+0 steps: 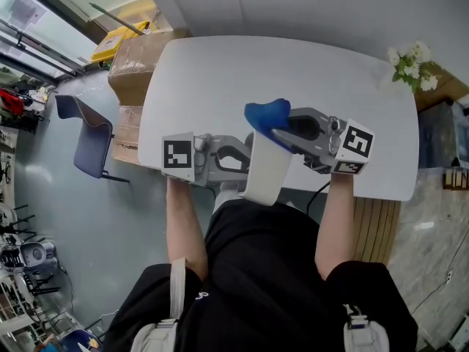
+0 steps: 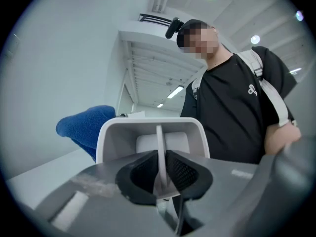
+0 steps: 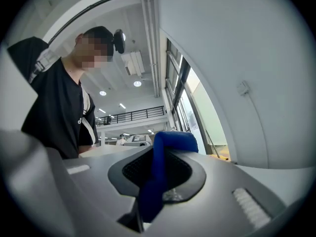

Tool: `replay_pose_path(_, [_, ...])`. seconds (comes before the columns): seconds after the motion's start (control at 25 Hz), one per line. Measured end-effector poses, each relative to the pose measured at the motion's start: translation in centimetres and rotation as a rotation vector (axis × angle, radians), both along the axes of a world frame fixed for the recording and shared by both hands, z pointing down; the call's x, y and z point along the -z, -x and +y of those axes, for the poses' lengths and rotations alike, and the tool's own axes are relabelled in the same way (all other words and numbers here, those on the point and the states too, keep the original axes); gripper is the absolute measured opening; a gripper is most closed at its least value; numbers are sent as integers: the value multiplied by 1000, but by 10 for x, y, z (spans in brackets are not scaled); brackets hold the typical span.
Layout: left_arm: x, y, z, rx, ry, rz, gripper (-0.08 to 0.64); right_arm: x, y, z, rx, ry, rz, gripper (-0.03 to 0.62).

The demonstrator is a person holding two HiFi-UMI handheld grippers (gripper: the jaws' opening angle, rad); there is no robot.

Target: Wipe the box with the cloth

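Observation:
A white open box [image 1: 266, 169] is held up over the table's near edge, in front of the person. My left gripper [image 1: 245, 155] is shut on its wall; in the left gripper view the thin wall of the box [image 2: 158, 137] runs between the black pads [image 2: 185, 172]. A blue cloth [image 1: 267, 116] is bunched at the box's top right side. My right gripper [image 1: 282, 132] is shut on the cloth [image 3: 158, 172], which hangs between its pads. The cloth [image 2: 84, 127] also shows to the left of the box in the left gripper view.
A white table [image 1: 293, 79] with rounded corners lies below. White flowers [image 1: 410, 64] stand at its far right corner. Cardboard boxes [image 1: 135, 64] and a blue chair [image 1: 88, 138] stand on the floor to the left. A wooden slatted bench [image 1: 374, 229] is at the right.

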State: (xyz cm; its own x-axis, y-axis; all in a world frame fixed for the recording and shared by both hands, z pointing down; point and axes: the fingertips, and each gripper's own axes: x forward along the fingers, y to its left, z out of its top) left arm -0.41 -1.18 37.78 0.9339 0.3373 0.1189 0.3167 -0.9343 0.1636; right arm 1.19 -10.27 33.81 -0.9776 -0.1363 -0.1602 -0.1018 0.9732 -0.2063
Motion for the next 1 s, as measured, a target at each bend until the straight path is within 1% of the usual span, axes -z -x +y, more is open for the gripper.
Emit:
replay_pose_path(0.12, [9, 3, 1, -6, -2, 48, 54, -1, -2, 1, 17, 23, -46, 55])
replay_pose_path(0.32, [27, 8, -1, 3, -6, 175, 52, 2, -3, 5, 56, 52, -127, 54])
replay_pose_path(0.48, [38, 14, -4, 21, -2, 268, 52, 4, -2, 5, 68, 59, -157, 54])
replay_pose_path(0.64, [48, 18, -8, 44, -10, 334, 52, -2, -2, 3, 43, 55, -129, 54])
replay_pose_path(0.8, [58, 21, -19, 100, -2, 403, 52, -11, 0, 0, 22, 51, -81, 54])
replay_pose_path(0.92, [66, 27, -29, 151, 6, 471, 51, -19, 8, 5, 46, 45, -40, 54])
replay_pose_path(1.0, [70, 28, -37, 188, 11, 498, 49, -20, 13, 9, 65, 43, -35, 54])
